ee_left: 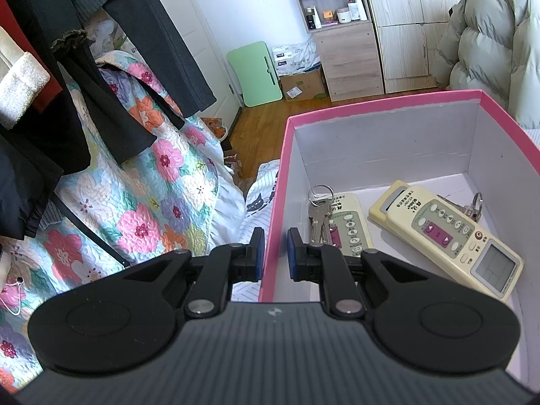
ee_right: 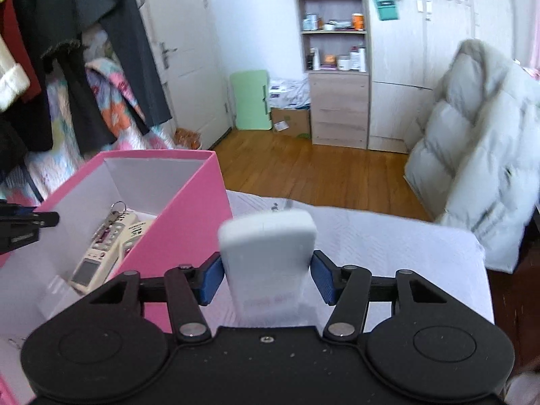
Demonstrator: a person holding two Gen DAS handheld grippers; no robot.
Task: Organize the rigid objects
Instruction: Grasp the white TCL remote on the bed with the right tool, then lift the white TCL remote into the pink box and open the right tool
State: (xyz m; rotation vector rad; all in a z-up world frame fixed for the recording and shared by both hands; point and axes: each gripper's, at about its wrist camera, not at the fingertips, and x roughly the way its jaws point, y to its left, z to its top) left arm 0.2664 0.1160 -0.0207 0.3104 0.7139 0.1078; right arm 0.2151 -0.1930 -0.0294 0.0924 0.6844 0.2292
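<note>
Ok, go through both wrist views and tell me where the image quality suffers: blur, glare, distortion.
Left wrist view: sharp; the remotes and keys in the pink box read clearly; fisheye bends the box rim and darkens the corners; no strong glare. Right wrist view: motion-blurred, worst on the puffy coat and the white remote held by the right gripper; its markings are unreadable.

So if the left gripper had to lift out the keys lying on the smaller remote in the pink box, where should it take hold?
Probably the ring. It stands clear at the far end of the keys, while the blades lie flat on the smaller remote. The left gripper now straddles the pink box wall; come from above, inside it, fingers across the ring.
</note>
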